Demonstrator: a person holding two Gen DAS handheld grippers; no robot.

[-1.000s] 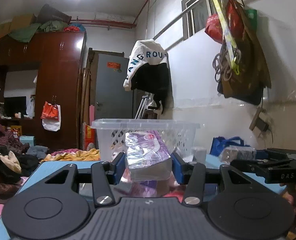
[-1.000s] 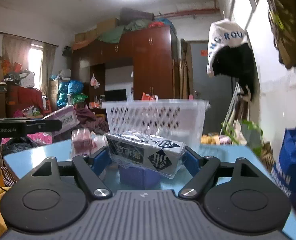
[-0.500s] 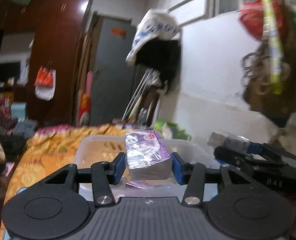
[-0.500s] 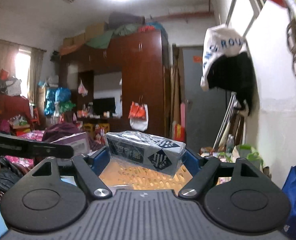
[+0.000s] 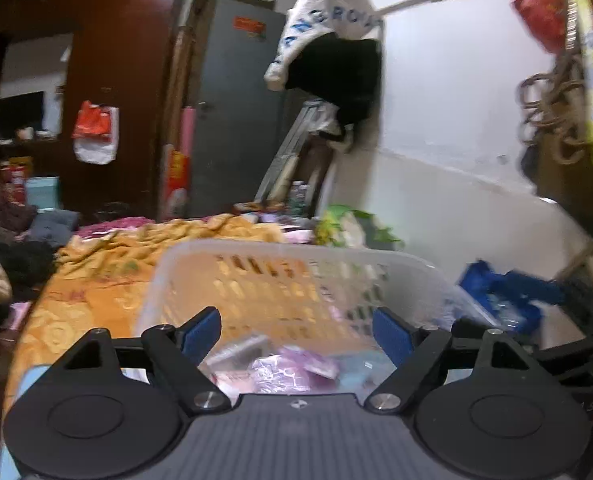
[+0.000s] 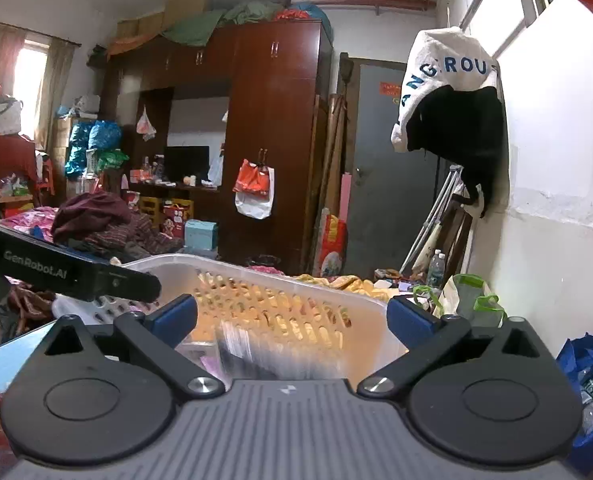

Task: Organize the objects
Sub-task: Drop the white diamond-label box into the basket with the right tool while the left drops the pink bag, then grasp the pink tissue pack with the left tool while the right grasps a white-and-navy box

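The left gripper is held over a translucent plastic basket; its jaws have just been opening and nothing is gripped. A purple packet lies below them inside the basket. The right gripper has likewise just been opening, empty-jawed, with a blurred dark packet seen just below its blue pads, over the same basket.

translucent white slotted plastic basket: pale, rows of slots
crinkly plastic packet: purple-pink
orange bedspread: yellow floral pattern
wooden wardrobe: dark red-brown
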